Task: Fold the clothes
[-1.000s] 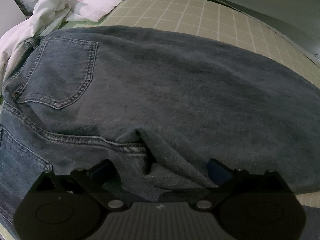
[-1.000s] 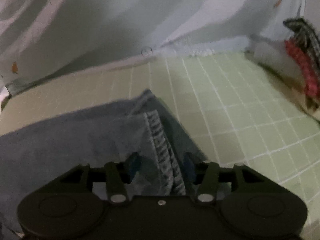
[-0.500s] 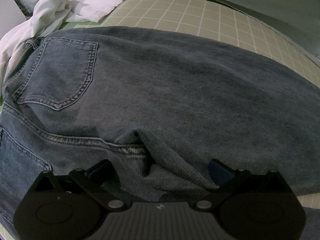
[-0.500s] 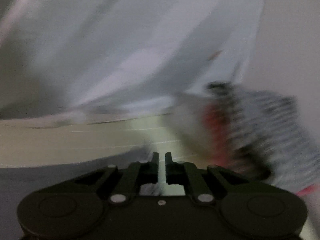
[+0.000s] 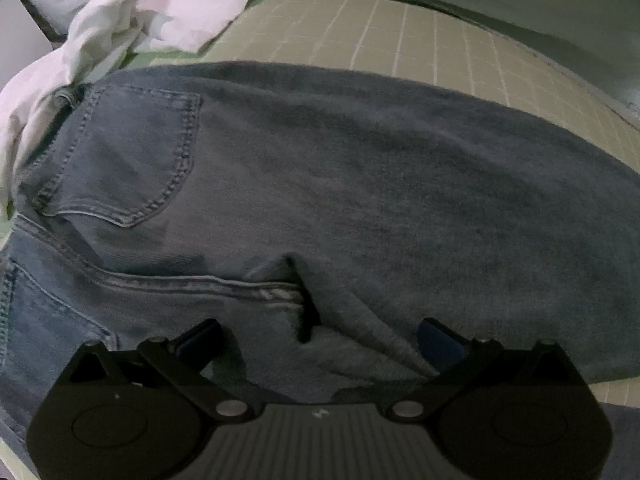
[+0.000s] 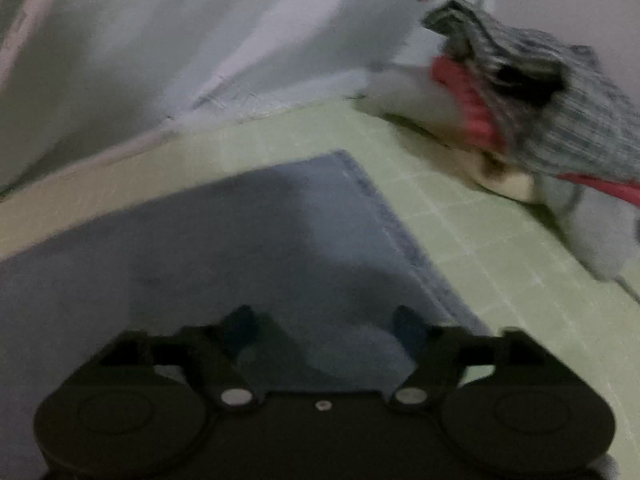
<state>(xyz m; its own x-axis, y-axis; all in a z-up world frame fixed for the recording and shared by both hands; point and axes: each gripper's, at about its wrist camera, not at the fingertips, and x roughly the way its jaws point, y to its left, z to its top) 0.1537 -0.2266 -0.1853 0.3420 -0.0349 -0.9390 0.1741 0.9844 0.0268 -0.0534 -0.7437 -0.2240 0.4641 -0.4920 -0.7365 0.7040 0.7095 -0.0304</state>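
Dark blue jeans (image 5: 360,184) lie spread on the green grid mat (image 5: 400,40), back pocket (image 5: 120,160) at the left. My left gripper (image 5: 316,340) points steeply down over the seat seam, open, with a raised fold of denim (image 5: 352,320) between its wide-set fingers; the pads are not pressing it. In the blurred right wrist view the leg end of the jeans (image 6: 240,240) lies flat, its hem (image 6: 384,216) running down to the right. My right gripper (image 6: 324,320) hovers above that leg end, its jaws opening wide, with only flat denim under them and nothing pinched.
A crumpled white garment (image 5: 132,28) lies at the mat's far left, touching the waistband. A pile of clothes, grey striped with red (image 6: 560,112), sits at the right. Pale sheeting (image 6: 200,40) rises behind the mat. Bare mat (image 6: 500,260) shows beside the hem.
The right gripper, earlier around the folded-over hem, narrowed almost shut, swung across, and now stands wide open over the leg end lying flat. The left gripper and the seat of the jeans have not moved.
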